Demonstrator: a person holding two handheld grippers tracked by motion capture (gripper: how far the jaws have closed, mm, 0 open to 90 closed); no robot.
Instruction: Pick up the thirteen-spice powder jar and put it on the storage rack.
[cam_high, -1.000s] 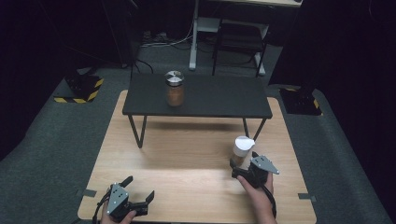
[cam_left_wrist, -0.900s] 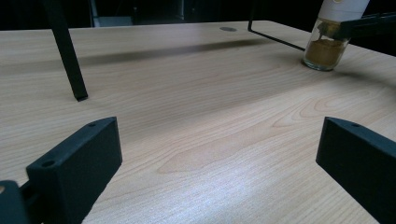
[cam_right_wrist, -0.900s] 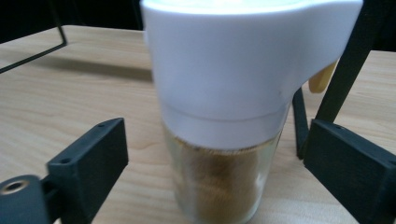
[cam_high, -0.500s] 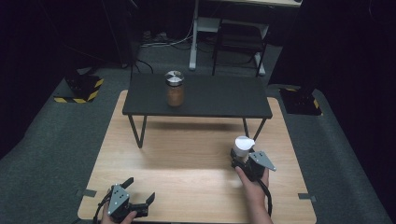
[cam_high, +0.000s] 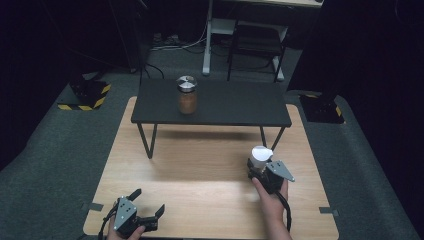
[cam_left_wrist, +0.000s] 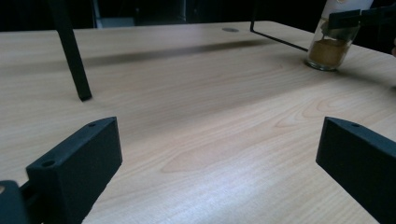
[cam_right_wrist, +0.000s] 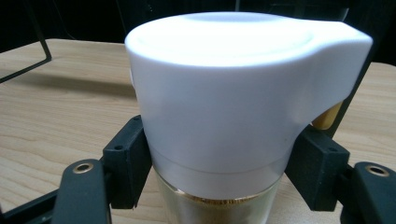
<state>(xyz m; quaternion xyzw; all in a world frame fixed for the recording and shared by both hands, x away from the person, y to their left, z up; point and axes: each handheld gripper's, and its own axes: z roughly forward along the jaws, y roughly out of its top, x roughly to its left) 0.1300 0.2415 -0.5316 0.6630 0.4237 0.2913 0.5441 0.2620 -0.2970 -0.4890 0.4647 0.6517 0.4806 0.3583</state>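
Observation:
A glass jar (cam_high: 260, 156) with a white flip-top lid (cam_right_wrist: 224, 93) and brown powder inside stands on the wooden tabletop (cam_high: 200, 170), right of centre. My right gripper (cam_high: 258, 167) is shut on it just below the lid, its jaws having just closed with a black pad (cam_right_wrist: 128, 163) pressing each side. The same jar (cam_left_wrist: 329, 49) appears far off in the left gripper view. My left gripper (cam_high: 148, 200) rests open at the near left edge, its jaws wide apart over bare wood (cam_left_wrist: 219, 158).
A low black table (cam_high: 225, 107) stands on the far half of the wooden top, with a second brown-filled jar (cam_high: 187, 95) with a metal lid on it. One of its thin black legs (cam_left_wrist: 72, 56) stands ahead of the left gripper. Dark floor surrounds everything.
My right gripper's jaws have closed around the white-lidded jar, which stays where it stood. The left gripper has not moved.

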